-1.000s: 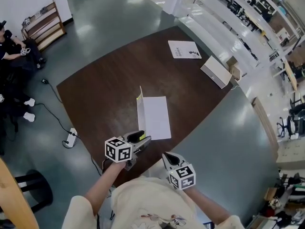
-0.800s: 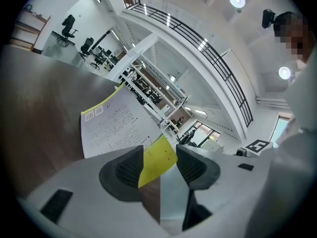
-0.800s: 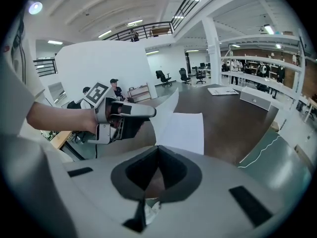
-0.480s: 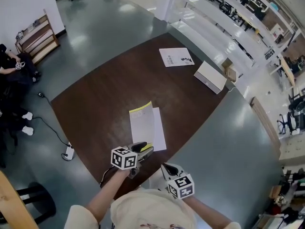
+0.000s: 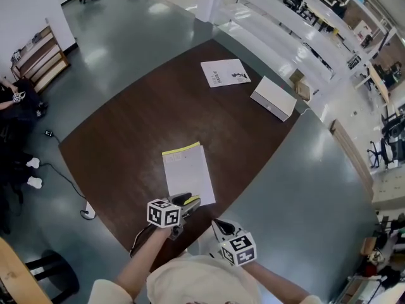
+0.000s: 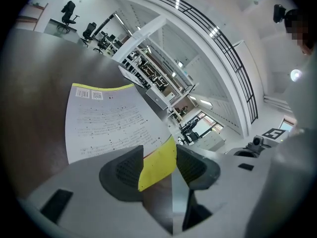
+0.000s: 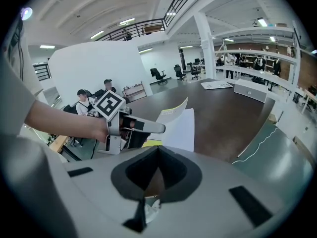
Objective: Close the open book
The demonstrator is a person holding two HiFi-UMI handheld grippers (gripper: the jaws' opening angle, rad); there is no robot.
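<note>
A: Cover stood upright a sec ago. Now?

B: Flat. The book (image 5: pixel 188 173) looks shut, by the counter (image 5: pixel 126 132) front edge. L gripper (image 5: pixel 188 202) fingers spread round its yellow corner; R gripper (image 5: pixel 218 223) fingers pressed together, empty. Prob. done.

Matt paper book (image 5: pixel 188 175), dark wood table (image 5: pixel 130 132)

table (image 5: pixel 126 132): dark brown | near edge: book (image 5: pixel 188 173) | far end: printed sheet (image 5: pixel 224 73), perhaps a white box (image 5: pixel 273 98)
</note>
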